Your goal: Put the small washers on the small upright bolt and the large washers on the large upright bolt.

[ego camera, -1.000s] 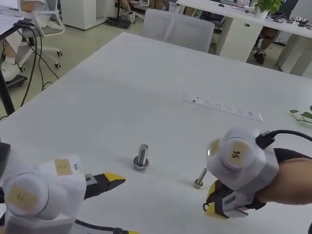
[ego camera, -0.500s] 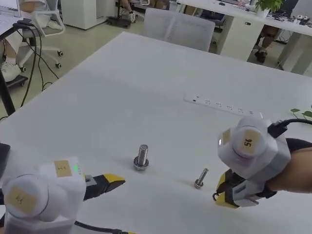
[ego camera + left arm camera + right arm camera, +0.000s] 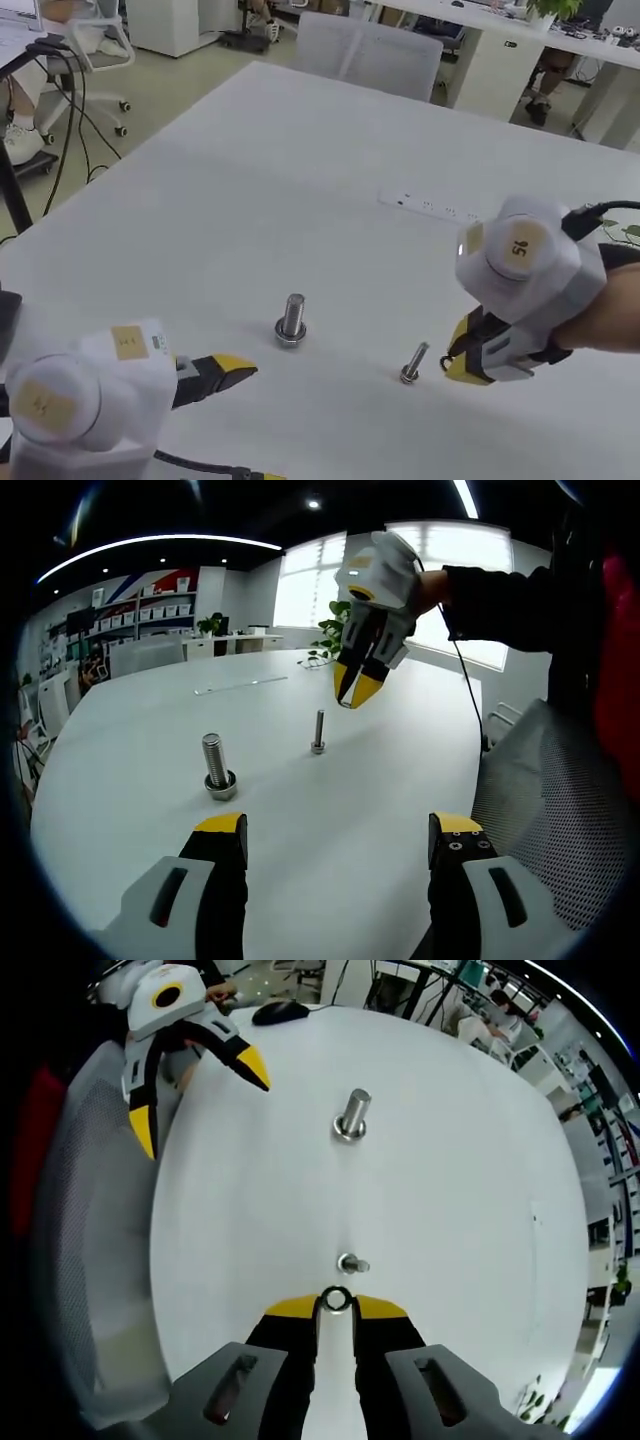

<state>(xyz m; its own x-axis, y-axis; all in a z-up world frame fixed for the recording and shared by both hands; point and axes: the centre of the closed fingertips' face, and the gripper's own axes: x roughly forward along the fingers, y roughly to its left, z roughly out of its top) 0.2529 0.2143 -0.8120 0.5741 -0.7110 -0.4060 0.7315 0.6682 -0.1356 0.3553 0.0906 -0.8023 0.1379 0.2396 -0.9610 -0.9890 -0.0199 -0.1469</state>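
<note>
The right hand-held gripper (image 3: 337, 1308) is clamped on a small washer (image 3: 336, 1298), with the ring pinched between its yellow tips. It hangs above the tabletop (image 3: 250, 180), just right of the small upright bolt (image 3: 411, 364) and clear of it. The left hand-held gripper (image 3: 338, 830) sits low at the near left with its jaws wide apart and nothing between them. The large upright bolt (image 3: 291, 322) stands to the left of the small one, well apart from it. It has a ring-like collar at its foot, and I cannot tell whether that is a washer or the bolt's own head. A power strip (image 3: 430, 208) lies farther off.

The task looks to be at an early stage. The small bolt's shaft appears bare, and the held washer is not yet over its tip. How many washers remain cannot be judged from here.

Compared with a second ago, the right hand-held gripper has risen and moved right and farther away, from low on the small bolt's near side. The left hand-held gripper and both bolts have kept their places.
</note>
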